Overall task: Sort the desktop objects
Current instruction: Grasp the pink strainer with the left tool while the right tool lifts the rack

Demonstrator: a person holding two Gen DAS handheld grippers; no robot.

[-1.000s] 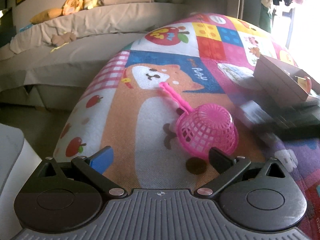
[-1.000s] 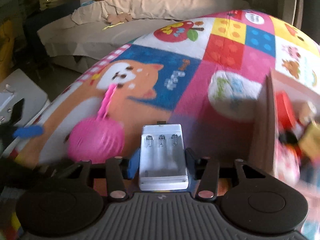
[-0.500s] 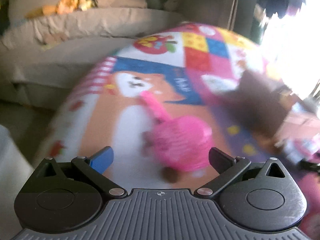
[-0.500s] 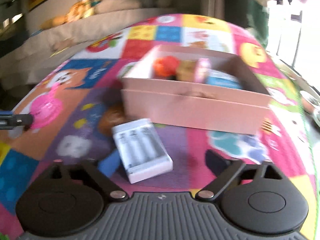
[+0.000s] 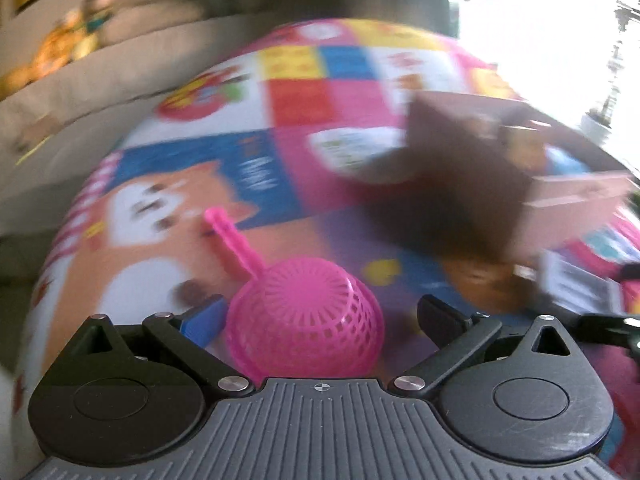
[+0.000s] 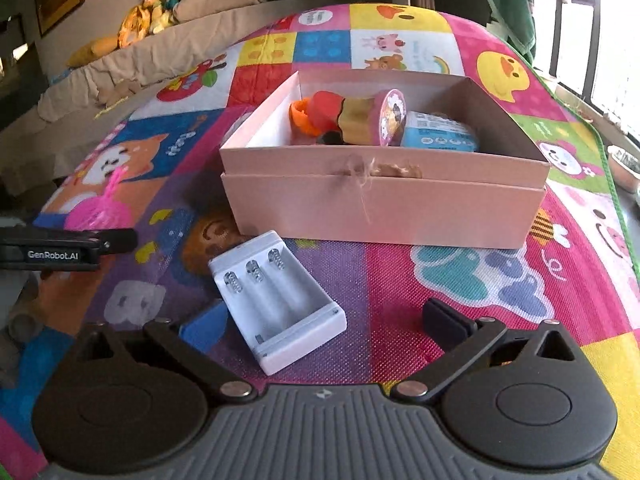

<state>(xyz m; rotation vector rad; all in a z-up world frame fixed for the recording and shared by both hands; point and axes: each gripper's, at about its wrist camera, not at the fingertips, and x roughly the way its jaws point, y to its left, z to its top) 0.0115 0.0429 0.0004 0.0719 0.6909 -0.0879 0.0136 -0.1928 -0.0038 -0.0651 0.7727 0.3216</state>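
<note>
White battery case [image 6: 278, 300] now outside jaws

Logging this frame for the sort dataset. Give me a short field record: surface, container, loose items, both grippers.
surface: patchwork cartoon play mat
container: pink cardboard box, open, toys inside
loose item 1: white battery holder, empty, on mat in front of box
loose item 2: pink mesh scoop, mouth down
left gripper: open, fingers either side of scoop
right gripper: open, holder lies between fingers, unpressed
</note>
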